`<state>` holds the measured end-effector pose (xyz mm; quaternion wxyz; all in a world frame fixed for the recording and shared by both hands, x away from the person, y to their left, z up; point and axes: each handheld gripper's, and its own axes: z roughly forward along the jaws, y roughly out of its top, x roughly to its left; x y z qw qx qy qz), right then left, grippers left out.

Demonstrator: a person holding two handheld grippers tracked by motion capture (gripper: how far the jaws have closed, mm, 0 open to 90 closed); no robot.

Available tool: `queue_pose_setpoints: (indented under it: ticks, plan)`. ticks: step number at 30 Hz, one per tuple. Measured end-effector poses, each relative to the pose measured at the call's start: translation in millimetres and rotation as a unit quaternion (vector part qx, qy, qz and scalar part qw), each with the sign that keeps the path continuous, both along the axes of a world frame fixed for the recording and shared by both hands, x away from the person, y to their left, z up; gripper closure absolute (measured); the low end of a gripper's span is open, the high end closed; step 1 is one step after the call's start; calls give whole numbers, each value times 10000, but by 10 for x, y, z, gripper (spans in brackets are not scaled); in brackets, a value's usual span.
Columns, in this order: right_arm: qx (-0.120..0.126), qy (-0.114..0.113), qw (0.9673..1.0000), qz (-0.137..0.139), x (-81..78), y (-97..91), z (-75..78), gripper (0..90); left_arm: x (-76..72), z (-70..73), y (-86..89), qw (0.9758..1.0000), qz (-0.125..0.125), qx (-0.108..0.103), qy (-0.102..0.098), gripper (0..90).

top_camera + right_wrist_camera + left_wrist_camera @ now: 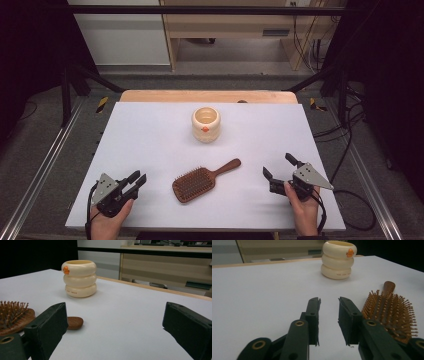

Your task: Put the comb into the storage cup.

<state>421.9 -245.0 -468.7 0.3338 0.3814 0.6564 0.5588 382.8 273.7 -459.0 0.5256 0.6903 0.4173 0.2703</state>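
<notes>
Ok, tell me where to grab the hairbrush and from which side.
Probably the handle: the hairbrush lies flat, bristles up, its slim wooden handle pointing toward the right gripper, whose jaws stand wide open. Come from that side, from above, pads across the handle's width; the bristled head offers no clean surface.

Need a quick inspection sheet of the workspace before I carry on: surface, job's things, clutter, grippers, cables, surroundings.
Surface: white table top, flat, wooden edge at the far side.
Job's things: wooden hairbrush lying bristles up between the grippers; cream ringed cup upright farther back, apart from it.
Clutter: nothing seen.
Grippers: left gripper jaws a narrow gap apart, nothing between them; right gripper jaws wide, empty.
Cables: black cables on the floor at the right.
Surroundings: wooden furniture behind, grey floor.
</notes>
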Motion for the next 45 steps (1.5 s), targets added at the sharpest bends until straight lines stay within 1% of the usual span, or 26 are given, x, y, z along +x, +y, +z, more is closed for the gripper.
queue_pose_setpoints:
  ticks: [1,2,3,4,5,9,13,14,16,17,19,23,24,25,26,30,34,35,36,38,40,43,45]
  plan:
    - [0,0,10000,0,0,0,0,64,-4,-1,-10,10000,-21,1,21,698]
    - [6,17,10000,-5,-1,3,-3,64,-9,-3,-19,10000,-57,-9,58,747]
    - [9,10,10000,-7,-2,5,-3,65,-12,-4,-26,9999,-83,-8,79,766]
    - [9,10,10000,-7,-2,5,-3,65,-19,-8,-42,9998,-140,-9,123,766]
    - [13,5,10000,-12,-5,5,-4,65,-23,-12,-56,9997,-204,5,159,798]
    - [-11,17,10000,-49,-3,-8,-12,67,-15,-28,-107,9983,-391,92,430,897]
    - [-4,4,10000,-64,-4,-9,-11,68,-1,-59,-162,9964,-492,172,672,900]
    - [-4,-3,10000,-67,-5,-9,-10,68,0,-64,-174,9960,-514,192,699,900]
    - [0,3,10000,-76,-9,-10,-10,68,-9,-85,-227,9946,-616,260,800,900]
    - [8,6,10000,-78,-10,-10,-11,68,-9,-85,-227,9946,-616,260,800,900]
    - [-4,3,10000,-77,-9,-12,-13,68,-22,-100,-268,9933,-698,321,862,900]
    - [15,6,10000,-87,-11,-15,-13,68,-52,-129,-344,9914,-808,378,953,900]
    - [12,4,10000,-94,-9,-19,-14,68,-61,-137,-372,9908,-846,395,975,900]
    - [8,3,10000,-95,-7,-19,-15,68,-80,-147,-434,9895,-931,466,1003,900]
    - [11,4,10000,-93,-7,-19,-14,68,-80,-147,-434,9895,-931,466,1003,900]
    - [-6,-16,9999,-99,-14,-26,-9,68,-108,-166,-556,9867,-1092,584,1054,900]
    - [-4,-16,9999,-110,-14,-33,-10,68,-146,-183,-665,9840,-1286,627,1061,900]
    - [1,-17,9999,-109,-15,-32,-9,68,-146,-183,-665,9840,-1286,627,1061,900]
    - [2,-19,9999,-111,-17,-32,-9,68,-156,-188,-690,9834,-1339,620,1060,900]
    - [-7,-22,9999,-115,-17,-33,-9,68,-180,-198,-753,9809,-1453,700,1083,900]
    - [-5,-17,9999,-119,-17,-33,-9,68,-200,-202,-797,9793,-1538,735,1088,900]
    - [-9,-16,9999,-117,-16,-32,-12,68,-222,-212,-854,9778,-1613,763,1102,900]
    - [-8,-21,9999,-112,-16,-34,-10,68,-230,-218,-896,9763,-1674,807,1109,900]
